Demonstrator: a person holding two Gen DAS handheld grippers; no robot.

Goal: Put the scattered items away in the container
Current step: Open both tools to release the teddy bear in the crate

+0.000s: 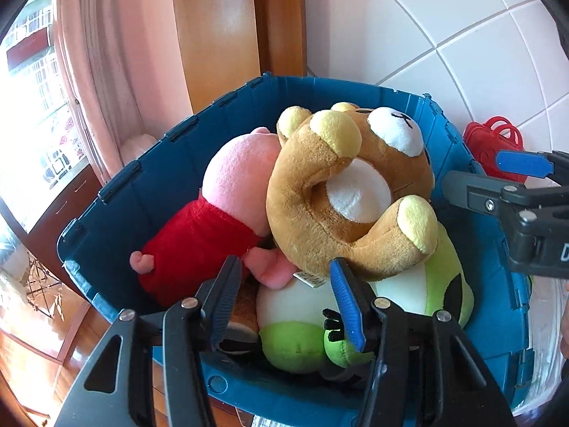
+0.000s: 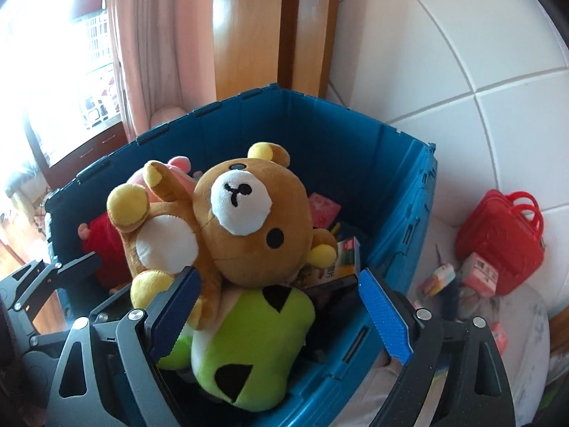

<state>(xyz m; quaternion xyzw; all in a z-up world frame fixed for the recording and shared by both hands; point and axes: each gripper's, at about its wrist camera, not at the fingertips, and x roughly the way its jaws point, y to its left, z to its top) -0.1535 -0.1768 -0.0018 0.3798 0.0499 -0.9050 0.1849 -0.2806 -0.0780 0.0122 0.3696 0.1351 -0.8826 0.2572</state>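
Both hand-held grippers wide, empty: left hand-held gripper point(image 1: 284, 284), right hand-held gripper point(image 2: 281, 306) over blue bin point(image 2: 402, 220). Next target: red case point(image 2: 498, 245) right of bin; grip its handle.

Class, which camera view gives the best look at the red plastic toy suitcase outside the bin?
The right wrist view: the red plastic toy suitcase shows whole, handles included, beside the blue plastic bin. The left wrist view shows only its top, partly hidden behind the bin rim and the right tongs.
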